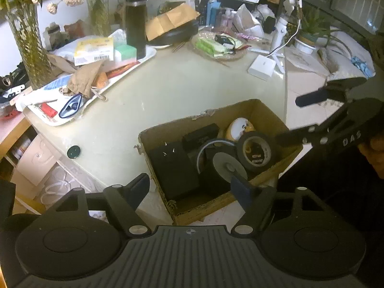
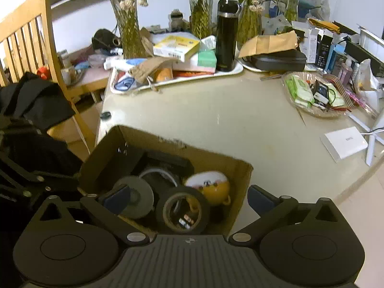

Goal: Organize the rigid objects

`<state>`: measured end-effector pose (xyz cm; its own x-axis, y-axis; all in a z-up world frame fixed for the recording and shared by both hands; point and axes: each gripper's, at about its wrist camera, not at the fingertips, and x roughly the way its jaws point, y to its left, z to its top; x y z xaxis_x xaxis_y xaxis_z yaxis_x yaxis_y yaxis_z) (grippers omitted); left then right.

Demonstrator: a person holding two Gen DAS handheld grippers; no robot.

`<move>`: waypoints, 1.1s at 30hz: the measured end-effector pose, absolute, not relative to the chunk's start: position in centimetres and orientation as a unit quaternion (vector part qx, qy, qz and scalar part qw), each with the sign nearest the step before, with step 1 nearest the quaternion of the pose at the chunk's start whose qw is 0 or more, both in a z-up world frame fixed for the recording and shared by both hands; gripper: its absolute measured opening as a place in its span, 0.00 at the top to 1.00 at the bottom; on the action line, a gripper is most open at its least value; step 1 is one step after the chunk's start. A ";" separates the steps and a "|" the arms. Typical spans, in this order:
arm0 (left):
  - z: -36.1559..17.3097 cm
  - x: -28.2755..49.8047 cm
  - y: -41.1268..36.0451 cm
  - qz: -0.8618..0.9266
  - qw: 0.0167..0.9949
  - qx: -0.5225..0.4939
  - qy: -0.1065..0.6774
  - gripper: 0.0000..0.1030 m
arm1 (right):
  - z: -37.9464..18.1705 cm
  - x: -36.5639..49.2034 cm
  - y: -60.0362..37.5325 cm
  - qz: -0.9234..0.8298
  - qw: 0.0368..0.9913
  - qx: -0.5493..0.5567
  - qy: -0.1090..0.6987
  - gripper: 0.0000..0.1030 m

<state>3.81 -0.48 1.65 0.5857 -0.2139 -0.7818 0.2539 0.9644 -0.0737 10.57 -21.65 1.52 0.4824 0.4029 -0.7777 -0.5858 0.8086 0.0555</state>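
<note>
Both hand-held grippers wide, empty: left [image 1: 192, 187], right [image 2: 189, 198] | cardboard box [image 1: 261, 110] near wall cut off | dark contents indistinct

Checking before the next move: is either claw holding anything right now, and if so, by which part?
Nothing is held. The left claw and right claw both stand open above the cardboard box, pads touching nothing.

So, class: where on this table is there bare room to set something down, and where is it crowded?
Bare tabletop lies between the cardboard box, white tray and glass dish. Crowded: inside the box, on the tray, and along the table's far edge.
</note>
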 end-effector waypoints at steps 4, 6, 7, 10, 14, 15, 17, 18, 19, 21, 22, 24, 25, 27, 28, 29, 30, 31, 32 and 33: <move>1.5 3.5 -0.5 -0.131 0.888 0.023 0.441 0.25 | 0.7 9.7 -22.0 0.272 0.847 -0.118 0.441 0.00; 1.4 3.4 -0.6 -0.133 0.886 0.021 0.445 0.25 | 0.4 9.3 -22.3 0.265 0.844 -0.119 0.451 0.00; 1.2 3.3 -0.6 -0.133 0.884 0.021 0.447 0.22 | 0.2 8.9 -22.5 0.261 0.843 -0.118 0.456 0.00; 0.9 3.1 -0.7 -0.140 0.881 0.022 0.450 0.08 | -0.2 8.3 -22.7 0.257 0.837 -0.117 0.468 0.00; 0.6 3.0 -0.9 -0.144 0.879 0.025 0.453 0.04 | -0.3 7.6 -22.6 0.252 0.836 -0.125 0.472 0.00; 0.5 3.0 -0.9 -0.142 0.879 0.027 0.455 0.04 | -0.4 7.5 -22.6 0.252 0.835 -0.125 0.473 0.00; 0.3 3.0 -0.9 -0.136 0.876 0.030 0.461 0.04 | -0.6 7.3 -22.7 0.250 0.834 -0.124 0.476 0.00; 0.2 3.0 -1.0 -0.135 0.876 0.032 0.462 0.04 | -0.7 7.3 -22.7 0.249 0.834 -0.124 0.477 0.00; 0.2 3.0 -1.0 -0.135 0.875 0.035 0.463 0.04 | -0.7 7.2 -22.8 0.247 0.835 -0.123 0.477 0.00; 0.2 2.9 -1.1 -0.137 0.875 0.038 0.462 0.04 | -0.7 7.3 -22.8 0.245 0.835 -0.121 0.477 0.00; 0.3 2.9 -1.2 -0.138 0.875 0.041 0.462 0.04 | -0.7 7.3 -22.9 0.244 0.836 -0.121 0.477 0.00; 0.3 2.8 -1.2 -0.138 0.876 0.042 0.461 0.04 | -0.8 7.3 -22.9 0.243 0.836 -0.120 0.478 0.00; 0.3 2.8 -1.2 -0.136 0.876 0.043 0.460 0.04 | -0.8 7.4 -22.9 0.243 0.835 -0.120 0.479 0.00; 0.3 2.8 -1.2 -0.135 0.876 0.041 0.461 0.04 | -0.8 7.4 -22.9 0.243 0.835 -0.120 0.479 0.00; 0.3 2.8 -1.1 -0.134 0.876 0.040 0.462 0.04 | -0.8 7.4 -22.9 0.243 0.835 -0.120 0.479 0.00; 0.3 2.8 -1.1 -0.134 0.876 0.039 0.462 0.04 | -0.9 7.4 -22.9 0.243 0.835 -0.120 0.479 0.00; 0.4 2.8 -1.1 -0.134 0.876 0.039 0.461 0.04 | -0.9 7.4 -22.9 0.242 0.835 -0.120 0.480 0.00; 0.4 2.7 -1.2 -0.134 0.877 0.040 0.460 0.04 | -1.0 7.4 -22.9 0.242 0.835 -0.120 0.480 0.00; 0.5 2.7 -1.2 -0.135 0.877 0.040 0.459 0.04 | -1.0 7.4 -22.9 0.242 0.834 -0.120 0.480 0.00; 0.5 2.7 -1.2 -0.135 0.877 0.041 0.459 0.04 | -1.0 7.4 -22.9 0.242 0.835 -0.120 0.480 0.00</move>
